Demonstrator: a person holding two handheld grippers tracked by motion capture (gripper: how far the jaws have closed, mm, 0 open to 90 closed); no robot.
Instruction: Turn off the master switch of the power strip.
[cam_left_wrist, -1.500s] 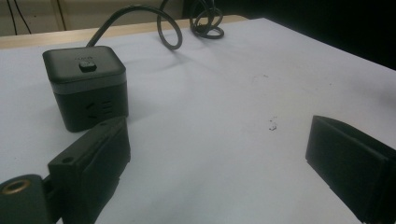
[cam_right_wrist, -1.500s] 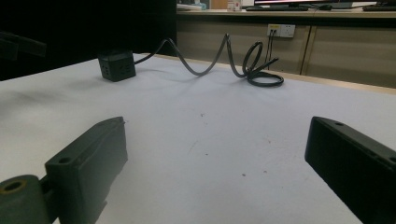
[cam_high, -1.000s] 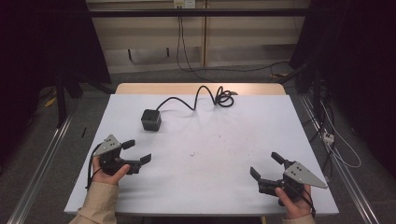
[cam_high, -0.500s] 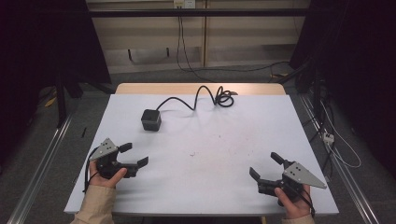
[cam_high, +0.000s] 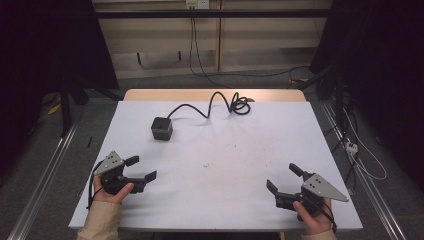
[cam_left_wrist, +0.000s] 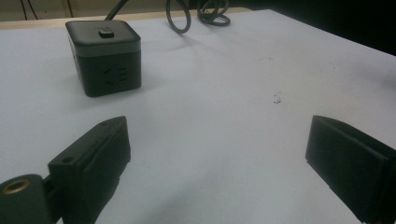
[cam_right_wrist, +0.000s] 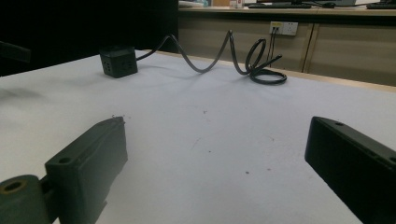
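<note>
A black cube power socket (cam_high: 162, 128) sits on the white table (cam_high: 225, 150) at the back left, and its black cable (cam_high: 215, 102) runs to a coil (cam_high: 241, 106) near the far edge. My left gripper (cam_high: 141, 168) rests at the near left, open and holding nothing. In the left gripper view the cube (cam_left_wrist: 103, 56) stands ahead of the open left gripper (cam_left_wrist: 217, 140), to its left. My right gripper (cam_high: 281, 177) rests at the near right, open and holding nothing. The right gripper view shows the cube (cam_right_wrist: 118, 60) and cable (cam_right_wrist: 210, 60) far beyond the open right gripper (cam_right_wrist: 215, 135).
A wooden strip (cam_high: 210, 94) borders the table's far edge. Loose cables (cam_high: 360, 155) lie on the floor to the right, and metal rails (cam_high: 45, 175) run along the left side. Small dark specks (cam_high: 207, 165) mark the table's middle.
My left gripper has drawn back a little toward the near left edge. The right gripper, cube and cable have stayed in place.
</note>
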